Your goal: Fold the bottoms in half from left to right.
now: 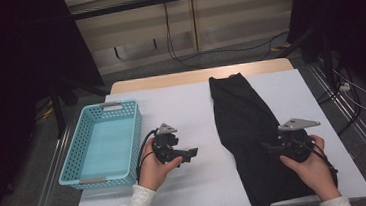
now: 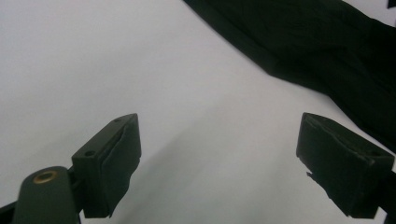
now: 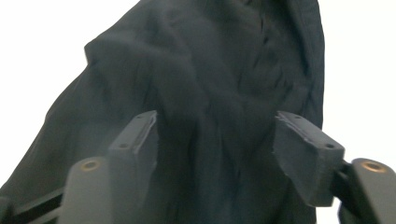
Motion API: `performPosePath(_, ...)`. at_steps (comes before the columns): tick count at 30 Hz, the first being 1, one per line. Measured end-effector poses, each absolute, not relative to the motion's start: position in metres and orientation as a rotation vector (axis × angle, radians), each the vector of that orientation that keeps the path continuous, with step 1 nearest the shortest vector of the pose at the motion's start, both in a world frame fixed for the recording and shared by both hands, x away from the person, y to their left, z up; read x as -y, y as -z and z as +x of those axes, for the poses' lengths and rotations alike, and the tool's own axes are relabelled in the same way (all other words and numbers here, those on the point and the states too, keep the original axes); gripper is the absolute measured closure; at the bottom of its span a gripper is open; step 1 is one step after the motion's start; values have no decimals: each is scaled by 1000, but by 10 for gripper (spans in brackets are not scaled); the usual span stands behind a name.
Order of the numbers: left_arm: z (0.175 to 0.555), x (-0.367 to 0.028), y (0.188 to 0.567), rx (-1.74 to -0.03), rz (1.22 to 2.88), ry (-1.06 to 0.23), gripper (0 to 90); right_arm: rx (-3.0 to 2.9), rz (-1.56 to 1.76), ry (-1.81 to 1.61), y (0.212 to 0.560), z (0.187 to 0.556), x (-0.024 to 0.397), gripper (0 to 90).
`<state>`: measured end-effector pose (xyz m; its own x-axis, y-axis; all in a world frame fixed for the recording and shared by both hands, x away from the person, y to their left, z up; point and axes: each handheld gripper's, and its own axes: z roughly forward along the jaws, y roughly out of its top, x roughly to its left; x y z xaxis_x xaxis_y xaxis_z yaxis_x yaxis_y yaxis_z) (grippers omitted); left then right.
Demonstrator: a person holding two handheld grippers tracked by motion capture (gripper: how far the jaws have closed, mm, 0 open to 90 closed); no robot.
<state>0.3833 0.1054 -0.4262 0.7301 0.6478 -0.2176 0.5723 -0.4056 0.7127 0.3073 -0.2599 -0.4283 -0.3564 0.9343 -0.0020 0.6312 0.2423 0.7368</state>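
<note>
Hovering over the black garment (image 1: 246,127), right hand-held gripper (image 1: 270,147) has jaws apart, nothing pinched. Left hand-held gripper (image 1: 191,153) gapes wide above the white desk (image 1: 181,103). Garment: long, soft, creased fabric, lying lengthwise right of centre. Turquoise perforated plastic basket (image 1: 71,165), rectangular, at left.

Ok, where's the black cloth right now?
In the high view the black cloth lies lengthwise on the right half of the white table, under the right gripper and across from the blue basket.
</note>
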Motion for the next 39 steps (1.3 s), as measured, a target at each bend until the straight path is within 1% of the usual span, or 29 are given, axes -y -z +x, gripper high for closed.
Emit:
performPosePath(13, 378, -119, 427, -932, 2118, -126, 133, -2073, 1401, -903, 428, 368, 215, 233)
performPosePath(15, 376, -118, 428, -929, 2121, -122, 133, -2053, 1404, -888, 428, 377, 209, 209)
performPosePath(19, 374, -120, 431, -937, 2125, -119, 133, -2023, 1428, -904, 431, 394, 197, 219)
performPosePath(22, 372, -121, 433, -941, 2133, -124, 133, -2047, 1391, -827, 434, 407, 182, 212)
performPosePath(26, 370, -123, 433, -943, 2139, -127, 134, -2064, 1396, -844, 438, 421, 165, 209)
performPosePath(32, 369, -124, 435, -945, 2141, -120, 134, -2080, 1422, -882, 451, 438, 146, 231)
performPosePath(34, 369, -125, 435, -951, 2134, -124, 134, -2085, 1417, -865, 455, 442, 142, 252)
performPosePath(35, 369, -126, 434, -951, 2135, -124, 134, -2090, 1415, -856, 457, 443, 141, 263)
performPosePath(36, 369, -126, 434, -950, 2135, -124, 134, -2091, 1410, -825, 459, 444, 139, 313)
performPosePath(38, 369, -125, 434, -946, 2135, -123, 134, -2081, 1415, -813, 462, 445, 140, 322)
performPosePath(39, 369, -124, 433, -946, 2131, -123, 134, -2071, 1434, -823, 463, 445, 141, 346)
